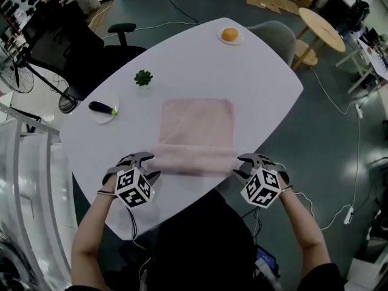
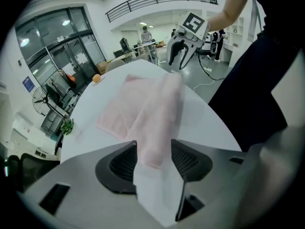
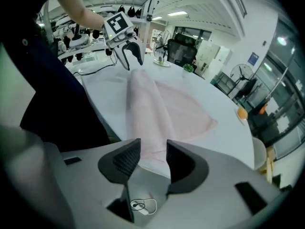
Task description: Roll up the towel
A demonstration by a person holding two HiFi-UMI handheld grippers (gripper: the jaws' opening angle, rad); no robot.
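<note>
A pink towel [image 1: 195, 126] lies on the white table [image 1: 260, 83], its near edge turned over into a thick rolled band [image 1: 194, 160]. My left gripper [image 1: 147, 164] hangs at the band's left end, my right gripper [image 1: 244, 165] at its right end. In the left gripper view the jaws [image 2: 153, 151] stand apart, with the towel's end [image 2: 152, 123] seen between them and not pressed by the pads. In the right gripper view the jaws [image 3: 153, 152] are likewise apart above the towel [image 3: 157, 109]. Each gripper shows in the other's view, across the band [image 2: 183, 56] [image 3: 129, 54].
A small green plant [image 1: 143, 77] and a plate with a dark vegetable [image 1: 103, 108] sit left of the towel. At the table's far end sits a plate with an orange [image 1: 230, 35]. A black office chair [image 1: 60, 47] and a round wooden table [image 1: 321, 29] stand beyond.
</note>
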